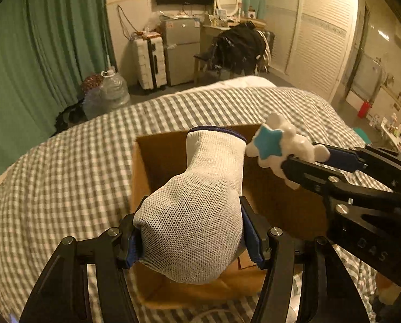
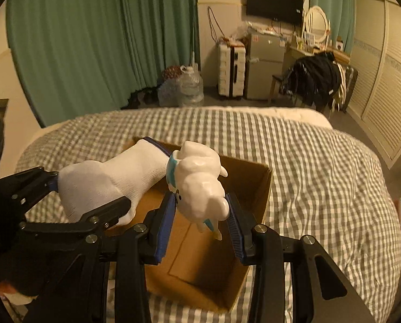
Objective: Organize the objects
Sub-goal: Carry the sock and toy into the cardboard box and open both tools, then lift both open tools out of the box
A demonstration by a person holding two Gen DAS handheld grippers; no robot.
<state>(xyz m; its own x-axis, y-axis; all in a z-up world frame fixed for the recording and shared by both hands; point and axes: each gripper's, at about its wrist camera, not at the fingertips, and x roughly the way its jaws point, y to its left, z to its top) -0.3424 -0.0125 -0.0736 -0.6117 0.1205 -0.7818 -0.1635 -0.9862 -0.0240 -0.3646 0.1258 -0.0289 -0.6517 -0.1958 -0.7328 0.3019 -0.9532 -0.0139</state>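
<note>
An open cardboard box lies on the checked bed cover. My left gripper is shut on a white knit glove, which hangs over the box's opening; from the right wrist view the glove and the left gripper come in from the left. My right gripper is shut on a white toy figure with a teal collar, also above the box. In the left wrist view the figure shows a blue star, with the right gripper reaching in from the right.
The bed with grey-and-white checked cover spreads around the box. Beyond it are green curtains, water jugs, a suitcase, a small fridge and a chair with dark clothes. A white louvred wardrobe lines the right wall.
</note>
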